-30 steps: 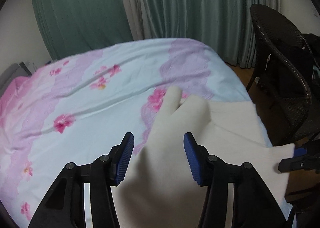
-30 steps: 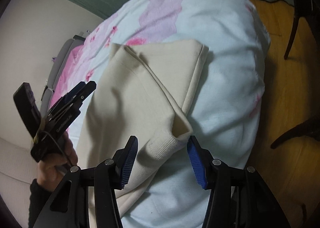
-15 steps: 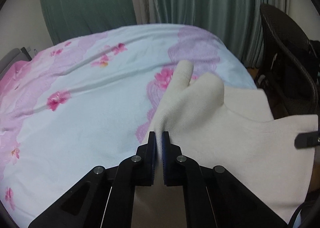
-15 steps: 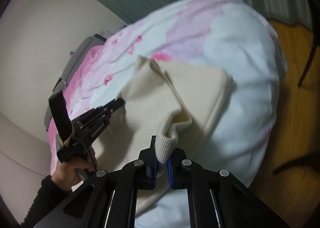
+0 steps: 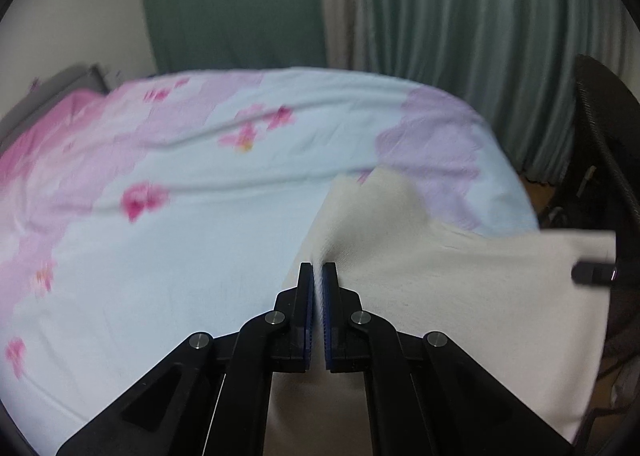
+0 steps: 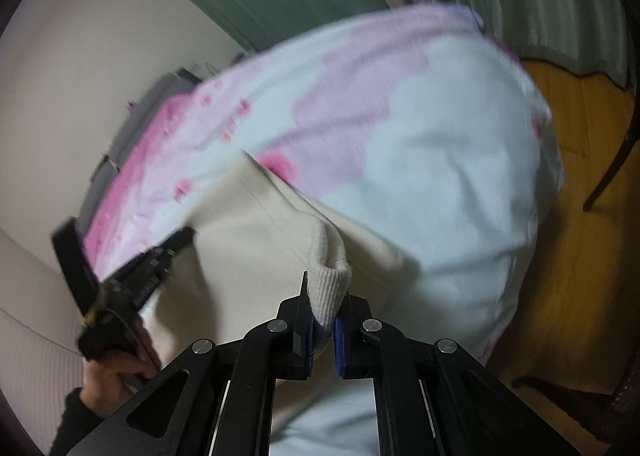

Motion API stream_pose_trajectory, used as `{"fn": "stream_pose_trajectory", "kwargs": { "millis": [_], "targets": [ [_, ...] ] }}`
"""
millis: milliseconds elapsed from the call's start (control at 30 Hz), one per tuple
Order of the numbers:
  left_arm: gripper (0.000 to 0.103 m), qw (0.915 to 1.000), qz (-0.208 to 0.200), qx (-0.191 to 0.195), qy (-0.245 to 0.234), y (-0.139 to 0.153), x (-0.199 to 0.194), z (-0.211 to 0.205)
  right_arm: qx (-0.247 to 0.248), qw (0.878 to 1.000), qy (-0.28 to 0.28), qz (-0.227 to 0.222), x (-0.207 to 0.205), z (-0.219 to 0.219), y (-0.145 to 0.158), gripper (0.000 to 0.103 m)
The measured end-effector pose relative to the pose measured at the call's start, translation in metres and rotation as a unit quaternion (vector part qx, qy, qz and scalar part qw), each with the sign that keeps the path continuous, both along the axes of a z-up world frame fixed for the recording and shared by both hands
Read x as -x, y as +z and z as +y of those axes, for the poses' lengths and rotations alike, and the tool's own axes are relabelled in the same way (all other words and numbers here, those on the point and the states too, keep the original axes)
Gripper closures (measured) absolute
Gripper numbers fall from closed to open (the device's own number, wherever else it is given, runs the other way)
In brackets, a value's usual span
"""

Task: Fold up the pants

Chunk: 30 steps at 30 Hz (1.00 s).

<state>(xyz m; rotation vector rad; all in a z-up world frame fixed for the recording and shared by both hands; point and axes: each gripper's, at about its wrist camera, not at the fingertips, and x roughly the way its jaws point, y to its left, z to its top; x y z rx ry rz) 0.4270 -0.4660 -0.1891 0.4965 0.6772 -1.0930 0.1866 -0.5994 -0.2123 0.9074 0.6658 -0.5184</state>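
Left wrist view: left gripper (image 5: pixel 318 270) clamped tight, blue pads nearly meeting, a thin pinch of cream fabric caught between them. The fabric is the cream pants (image 5: pixel 460 296), spreading from the jaws rightward and toward the far edge of the bed, one fold rising beyond the fingertips. Cloth pulled taut into creases that radiate from the pinch point. Right edge of the pants reaches a black fingertip of the right gripper (image 5: pixel 594 274) coming in from the frame's right side. Under the pants, a pale blue bedsheet (image 5: pixel 180 248) printed with pink flowers and lilac patches. Behind the bed, green curtains (image 5: pixel 460 28); a dark wicker chair (image 5: pixel 604 160) at far right. Picture is motion-blurred.

Right wrist view: right gripper (image 6: pixel 323 326) also closed down, its blue pads squeezing a ribbed cuff (image 6: pixel 332 292) of the pants (image 6: pixel 248 240). Cuff stands up out of the jaws, bunched and rounded at the top. The rest of the garment lies on the bed beyond and to the left, a seam line running across it. At left, the left gripper (image 6: pixel 178 242) bites the pants' edge, held by a person's hand (image 6: pixel 116 374) in a dark sleeve. Bedsheet (image 6: pixel 440 176) drops off at right to a wooden floor (image 6: pixel 580 256)
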Motion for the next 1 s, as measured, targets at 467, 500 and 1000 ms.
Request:
{"fn": "stream_pose_trajectory", "kwargs": {
  "millis": [467,500,1000],
  "targets": [
    [0.062,0.9992,-0.03,0.012,0.025,0.0,0.02,0.011,0.06,0.996,-0.018,0.062,0.008,0.009,0.002,0.039],
    [0.057,0.9988,-0.036,0.016,0.028,0.005,0.024,0.016,0.071,0.995,-0.022,0.062,0.012,0.011,0.006,0.039],
    [0.039,0.9761,-0.066,0.057,0.199,0.1,0.075,0.227,0.231,0.968,0.093,-0.039,0.005,0.149,0.133,0.027]
  ]
}}
